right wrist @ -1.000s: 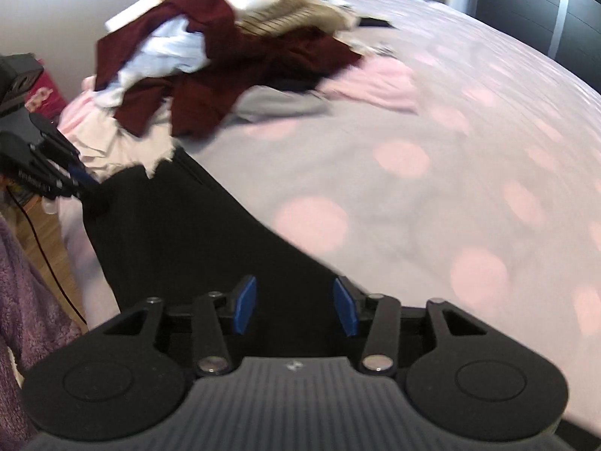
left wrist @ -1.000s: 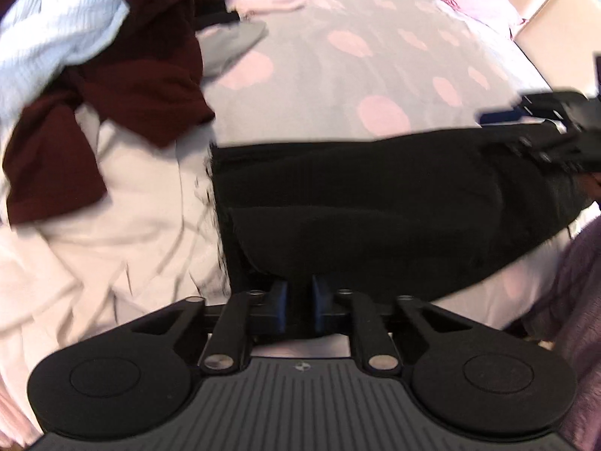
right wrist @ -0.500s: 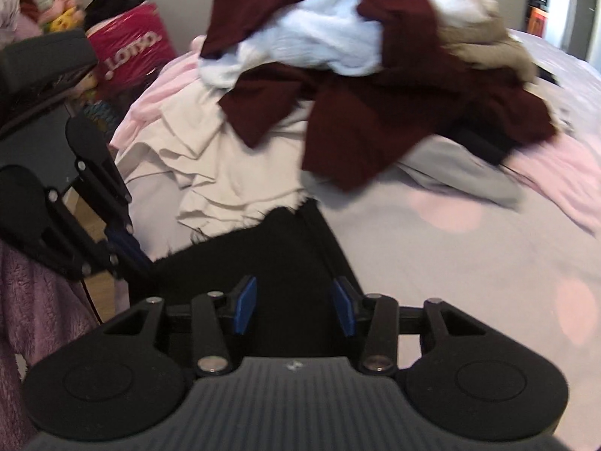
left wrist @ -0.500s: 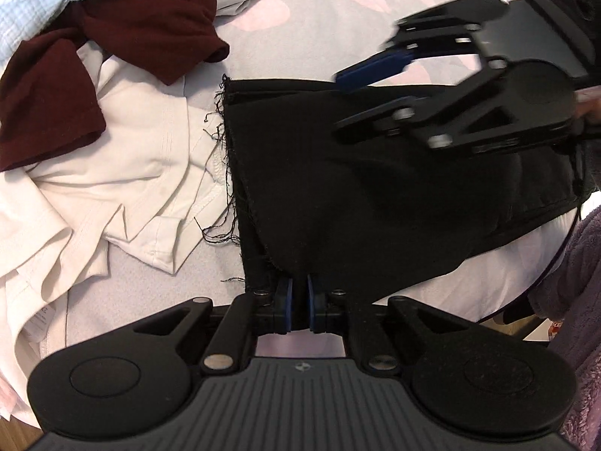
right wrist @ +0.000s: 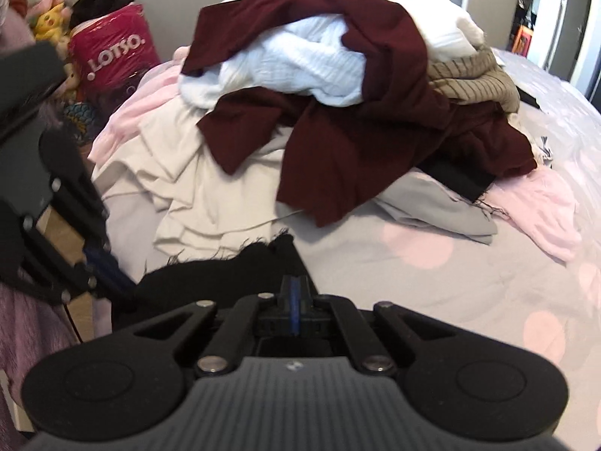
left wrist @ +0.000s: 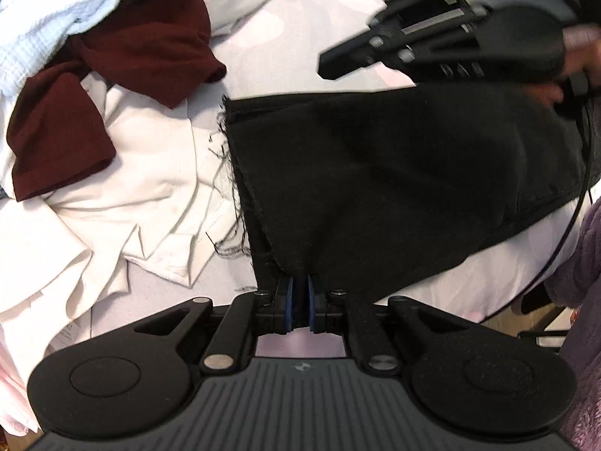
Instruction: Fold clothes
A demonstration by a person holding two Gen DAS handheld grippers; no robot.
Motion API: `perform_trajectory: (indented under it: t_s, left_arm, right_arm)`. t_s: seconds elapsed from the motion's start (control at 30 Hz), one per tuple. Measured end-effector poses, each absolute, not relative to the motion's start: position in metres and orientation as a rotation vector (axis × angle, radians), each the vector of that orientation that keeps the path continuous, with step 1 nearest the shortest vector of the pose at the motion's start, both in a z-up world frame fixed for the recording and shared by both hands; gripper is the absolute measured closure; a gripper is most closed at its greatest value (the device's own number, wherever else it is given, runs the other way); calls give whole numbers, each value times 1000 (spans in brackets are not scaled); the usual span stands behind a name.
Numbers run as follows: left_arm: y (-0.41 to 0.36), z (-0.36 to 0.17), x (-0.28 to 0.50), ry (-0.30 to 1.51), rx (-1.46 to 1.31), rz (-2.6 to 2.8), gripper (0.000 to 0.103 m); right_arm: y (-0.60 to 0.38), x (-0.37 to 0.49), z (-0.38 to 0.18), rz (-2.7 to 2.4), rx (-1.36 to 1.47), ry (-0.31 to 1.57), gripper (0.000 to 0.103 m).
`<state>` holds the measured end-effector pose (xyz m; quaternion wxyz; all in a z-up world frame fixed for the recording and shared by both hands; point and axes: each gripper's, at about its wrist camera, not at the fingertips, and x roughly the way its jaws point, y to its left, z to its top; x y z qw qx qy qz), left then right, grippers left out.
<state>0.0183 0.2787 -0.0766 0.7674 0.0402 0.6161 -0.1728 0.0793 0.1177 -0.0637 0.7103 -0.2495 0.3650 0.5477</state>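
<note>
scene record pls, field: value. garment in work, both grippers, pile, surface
garment: black frayed-edge cloth, lying spread on the bed
left gripper: shut on a near edge of the black cloth
right gripper: jaws have just been closing, pads now together at the cloth's far edge; grip on the fabric not clearly visible
pile: maroon garment, white ribbed top, cream shirt, grey cloth, all unfolded
surface: grey bedspread with pink dots
background: pink LOTSO bag

Pink LOTSO bag [right wrist: 112, 56], plush toys [right wrist: 45, 7].
</note>
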Motion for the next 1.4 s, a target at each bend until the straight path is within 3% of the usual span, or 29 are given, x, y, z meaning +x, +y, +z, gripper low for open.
perform_trajectory:
  t_s: [0.13, 0.27, 0.4, 0.43, 0.47, 0.5, 0.8, 0.97, 1.13, 1.3, 1.4]
  left_arm:
    - [281, -81, 17, 1359, 96, -351, 97]
    - [288, -82, 21, 1379, 123, -315, 98]
    - [286, -80, 21, 1372, 132, -324, 98]
    - [286, -81, 22, 1373, 133, -324, 98]
    - [286, -83, 22, 1374, 134, -323, 98]
    - [286, -83, 22, 1375, 135, -321, 98]
    - [285, -80, 18, 1365, 147, -313, 98]
    - [285, -82, 18, 1368, 150, -309, 98]
    - [285, -83, 20, 1391, 154, -301, 98]
    - [279, -84, 22, 1408, 184, -296, 98]
    - [279, -83, 23, 1412, 192, -290, 98]
  right_arm:
    - [130, 86, -82, 1241, -567, 875, 80]
    - [136, 89, -100, 1236, -571, 917, 79]
    - [135, 90, -106, 1265, -536, 956, 64]
    - [135, 89, -107, 1270, -540, 957, 67]
    - [136, 87, -107, 1279, -555, 960, 93]
    - [136, 84, -107, 1295, -569, 963, 102]
    - [135, 60, -83, 1308, -660, 772, 103]
    - [146, 68, -88, 1299, -688, 813, 77]
    - [157, 73, -100, 1295, -712, 844, 76]
    - [168, 78, -110, 1296, -702, 874, 57]
    - [171, 77, -113, 1281, -706, 883, 59]
